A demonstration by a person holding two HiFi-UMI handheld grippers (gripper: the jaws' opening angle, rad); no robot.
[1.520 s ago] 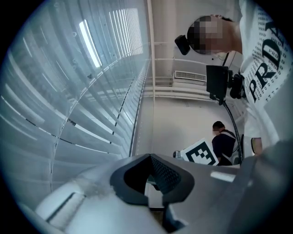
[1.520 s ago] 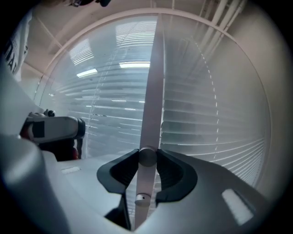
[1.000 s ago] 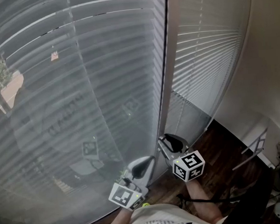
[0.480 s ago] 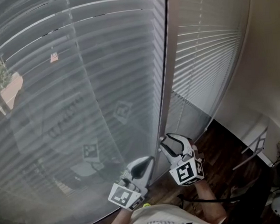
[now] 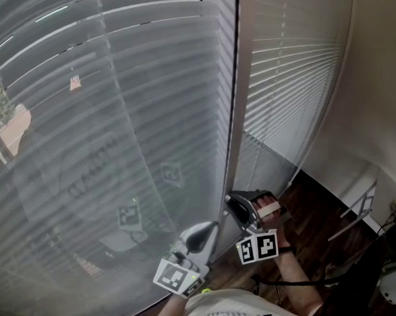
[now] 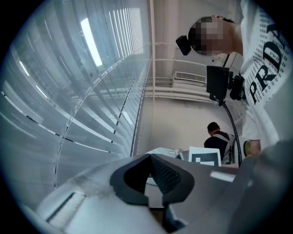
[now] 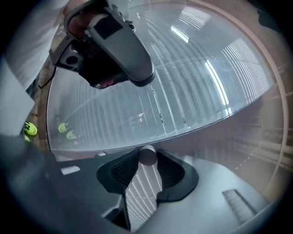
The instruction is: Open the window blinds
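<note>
the right gripper (image 5: 236, 205) sits at the foot of the window blinds (image 5: 114, 126), beside the upright frame between the two panels. its fingers have just been closing and pinch the round end of the tilt wand (image 7: 147, 155). the left gripper (image 5: 202, 236) hangs just beside it, fingers pressed together on nothing.

The blinds (image 5: 141, 117) are pale grey horizontal slats hanging full length, big panel on the left, narrower one (image 5: 293, 73) far right, with a bit of outdoors showing through the left. Their tilt wand (image 7: 147, 154), a pale round rod, sits pinched in my right gripper (image 7: 147, 161), whose jaws have just been closing on it.
</note>
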